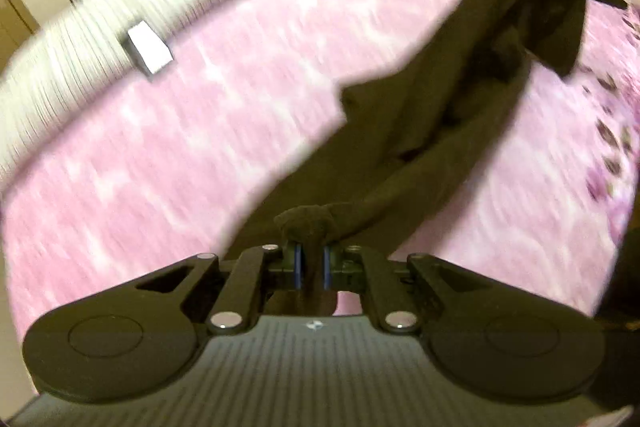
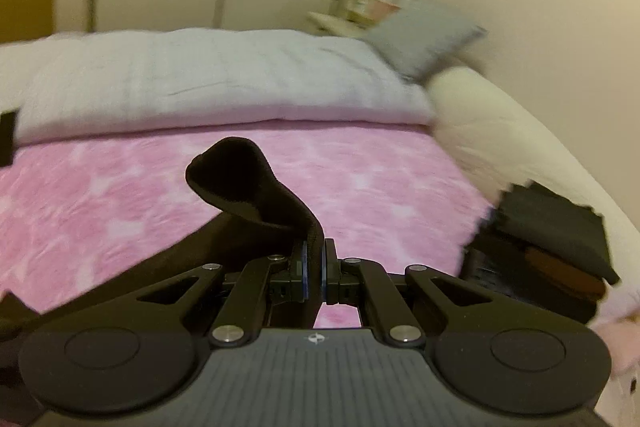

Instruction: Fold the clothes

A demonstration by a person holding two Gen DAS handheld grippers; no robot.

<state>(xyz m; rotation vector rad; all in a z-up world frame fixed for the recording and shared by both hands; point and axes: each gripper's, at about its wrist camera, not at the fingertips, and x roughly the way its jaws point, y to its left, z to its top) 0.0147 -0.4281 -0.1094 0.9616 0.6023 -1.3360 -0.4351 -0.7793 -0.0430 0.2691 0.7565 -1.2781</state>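
Note:
A dark brown garment [image 1: 452, 107] hangs stretched above the pink blanket [image 1: 200, 147], running from the lower middle up to the top right in the left wrist view. My left gripper [image 1: 311, 263] is shut on a bunched edge of it. In the right wrist view my right gripper [image 2: 314, 273] is shut on another edge of the same dark garment [image 2: 248, 187], which curls up in front of the fingers and trails off to the lower left. Both views are blurred by motion.
The pink blanket [image 2: 380, 187] covers a bed with a pale grey duvet [image 2: 208, 79] at its far side. A stack of folded dark clothes [image 2: 552, 231] lies at the right. A grey pillow [image 2: 424, 35] leans by the wall. A small white box [image 1: 150, 47] rests near the duvet edge.

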